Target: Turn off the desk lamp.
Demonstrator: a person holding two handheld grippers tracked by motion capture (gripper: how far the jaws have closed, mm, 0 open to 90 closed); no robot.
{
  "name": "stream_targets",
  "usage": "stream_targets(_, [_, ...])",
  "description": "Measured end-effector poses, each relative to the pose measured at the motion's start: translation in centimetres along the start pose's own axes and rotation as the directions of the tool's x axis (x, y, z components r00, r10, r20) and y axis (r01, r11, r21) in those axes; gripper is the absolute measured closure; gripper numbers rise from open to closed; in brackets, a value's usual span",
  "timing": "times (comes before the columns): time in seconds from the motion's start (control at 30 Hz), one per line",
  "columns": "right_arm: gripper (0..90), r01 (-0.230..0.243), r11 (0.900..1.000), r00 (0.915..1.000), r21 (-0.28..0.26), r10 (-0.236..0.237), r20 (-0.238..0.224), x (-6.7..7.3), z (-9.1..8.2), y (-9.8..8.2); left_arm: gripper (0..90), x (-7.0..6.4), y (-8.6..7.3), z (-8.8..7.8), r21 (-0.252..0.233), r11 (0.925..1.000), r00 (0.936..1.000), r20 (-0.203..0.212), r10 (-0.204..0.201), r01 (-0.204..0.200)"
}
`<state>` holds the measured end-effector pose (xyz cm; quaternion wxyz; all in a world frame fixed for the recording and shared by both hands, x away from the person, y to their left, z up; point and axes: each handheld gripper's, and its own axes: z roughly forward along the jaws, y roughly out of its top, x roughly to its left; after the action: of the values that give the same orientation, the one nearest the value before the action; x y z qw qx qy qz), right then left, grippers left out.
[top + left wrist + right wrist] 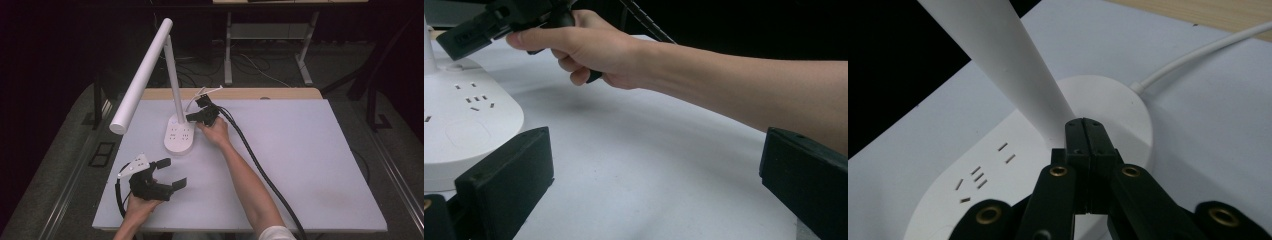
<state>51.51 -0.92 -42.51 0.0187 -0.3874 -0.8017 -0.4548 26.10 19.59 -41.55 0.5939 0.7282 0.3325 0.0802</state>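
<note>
The right gripper [192, 117], jaws pressed together and empty, tips at the desk lamp [176, 131] base by its stem, perhaps to press a switch; left gripper [172, 173] waits wide open nearby

You have a white-topped table [300, 165] carrying one white desk lamp.

Your table's white surface covers nearly the whole top, leaving a strip of bare wood [280, 94] along the far edge. The lamp's oval base [179, 137], with socket slots set into its top, sits flat on the white surface at the far left, and its stem rises from the far end of that base. A white power cord [1198, 55] leaves the base's far side and runs across the surface toward the wooden strip. The rest of the surface, from the middle over to the right edge and along the near side, shows only plain white.
</note>
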Motion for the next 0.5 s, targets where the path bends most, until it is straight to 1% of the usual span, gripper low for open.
stream_targets(0.13, [90.0, 0.008, 1.000, 1.0000, 0.001, -0.008, -0.001, 0.4, -0.8, 0.1, 0.0, -0.1, 0.0, 0.0, 0.000, 1.0000, 1.0000, 0.000, 0.001, -0.001])
stream_targets(0.2, [90.0, 0.015, 1.000, 0.9999, -0.008, -0.015, -0.004, 0.5, -1.2, 0.1, 0.0, -0.1, 0.0, 0.1, -0.001, 1.0000, 1.0000, -0.001, -0.002, 0.001])
stream_targets(0.3, [90.0, 0.024, 1.000, 0.9997, -0.007, -0.024, 0.002, 0.7, -2.0, 0.2, 0.0, -0.1, 0.0, 0.1, 0.002, 1.0000, 1.0000, -0.001, 0.002, -0.002])
stream_targets(0.4, [90.0, 0.043, 0.999, 0.9991, -0.013, -0.043, 0.004, 0.7, -3.0, 0.3, 0.0, -0.1, 0.0, 0.1, 0.000, 1.0000, 1.0000, -0.001, -0.002, 0.002])
stream_targets(0.5, [90.0, 0.061, 0.998, 0.9980, -0.018, -0.061, 0.012, 0.8, -4.1, 0.4, 0.0, -0.1, 0.0, 0.1, 0.003, 1.0000, 1.0000, 0.001, 0.003, -0.003])
